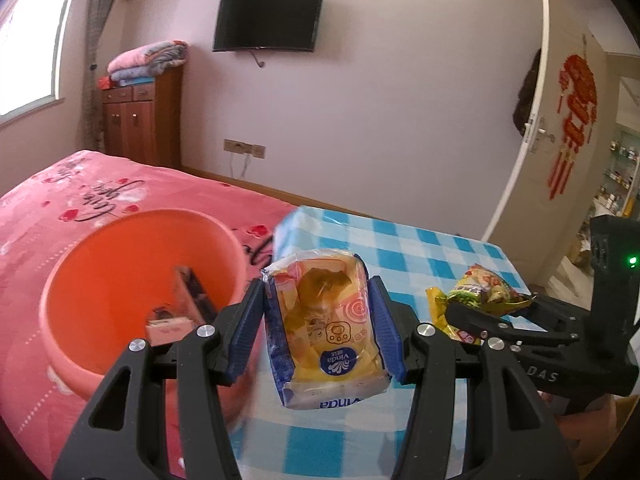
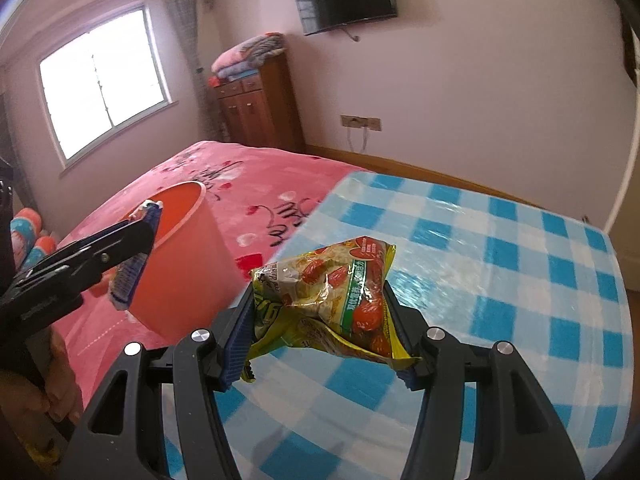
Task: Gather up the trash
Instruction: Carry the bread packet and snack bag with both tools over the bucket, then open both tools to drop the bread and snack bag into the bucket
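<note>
My left gripper (image 1: 320, 316) is shut on a yellow and blue tissue pack (image 1: 328, 328), held up above the checked table (image 1: 400, 240) beside the orange bin (image 1: 72, 280). My right gripper (image 2: 320, 320) is shut on a crumpled yellow-green snack wrapper (image 2: 332, 292), also lifted off the table (image 2: 500, 280). In the left wrist view the right gripper (image 1: 492, 312) with the wrapper (image 1: 480, 288) shows at the right. In the right wrist view the left gripper (image 2: 138, 248) hangs in front of the bin (image 2: 180, 280). The bin holds a few small boxes (image 1: 176, 316).
The bin stands on a pink bed cover (image 1: 60, 200) left of the table. A wooden cabinet (image 1: 140, 120) with folded blankets, a wall television (image 1: 268, 20) and an open white door (image 1: 532, 120) lie beyond. A hand (image 2: 36, 392) holds the left gripper's handle.
</note>
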Demonstrator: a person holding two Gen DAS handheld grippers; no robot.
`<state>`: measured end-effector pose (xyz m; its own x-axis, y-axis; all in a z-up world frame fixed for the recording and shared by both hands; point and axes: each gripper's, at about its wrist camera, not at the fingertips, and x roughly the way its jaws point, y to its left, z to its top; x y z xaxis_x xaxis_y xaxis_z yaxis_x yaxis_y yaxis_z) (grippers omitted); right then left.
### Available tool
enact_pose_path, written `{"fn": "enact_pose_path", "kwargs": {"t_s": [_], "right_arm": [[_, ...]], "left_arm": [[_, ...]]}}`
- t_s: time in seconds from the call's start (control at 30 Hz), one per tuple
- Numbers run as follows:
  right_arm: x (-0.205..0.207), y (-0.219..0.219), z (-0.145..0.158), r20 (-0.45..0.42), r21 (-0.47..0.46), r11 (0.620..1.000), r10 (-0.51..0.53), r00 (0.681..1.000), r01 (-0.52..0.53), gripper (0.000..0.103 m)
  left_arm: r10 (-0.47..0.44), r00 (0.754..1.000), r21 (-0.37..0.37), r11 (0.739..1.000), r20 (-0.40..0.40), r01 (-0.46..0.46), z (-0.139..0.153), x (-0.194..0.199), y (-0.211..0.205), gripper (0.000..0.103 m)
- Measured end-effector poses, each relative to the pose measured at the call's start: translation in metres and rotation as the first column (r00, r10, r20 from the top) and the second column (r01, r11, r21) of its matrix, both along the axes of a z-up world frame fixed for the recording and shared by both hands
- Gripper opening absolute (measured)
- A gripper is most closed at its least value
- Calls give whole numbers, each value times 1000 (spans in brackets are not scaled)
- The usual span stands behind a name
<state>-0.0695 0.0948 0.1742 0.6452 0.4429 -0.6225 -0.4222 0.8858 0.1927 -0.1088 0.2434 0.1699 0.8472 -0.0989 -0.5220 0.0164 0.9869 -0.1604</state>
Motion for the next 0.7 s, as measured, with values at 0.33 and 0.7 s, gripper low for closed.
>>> {"fn": "enact_pose_path", "kwargs": {"t_s": [0.33,0.7], "right_arm": [[10,61,23,34,-4,992,127,991,-127,58],[18,132,38,63,-25,963,269,961,-268,58]], "left_arm": [[111,994,19,994,6,-111,3,4,50,54],[222,975,24,975,-23,-222,-11,15,95,54]]}}
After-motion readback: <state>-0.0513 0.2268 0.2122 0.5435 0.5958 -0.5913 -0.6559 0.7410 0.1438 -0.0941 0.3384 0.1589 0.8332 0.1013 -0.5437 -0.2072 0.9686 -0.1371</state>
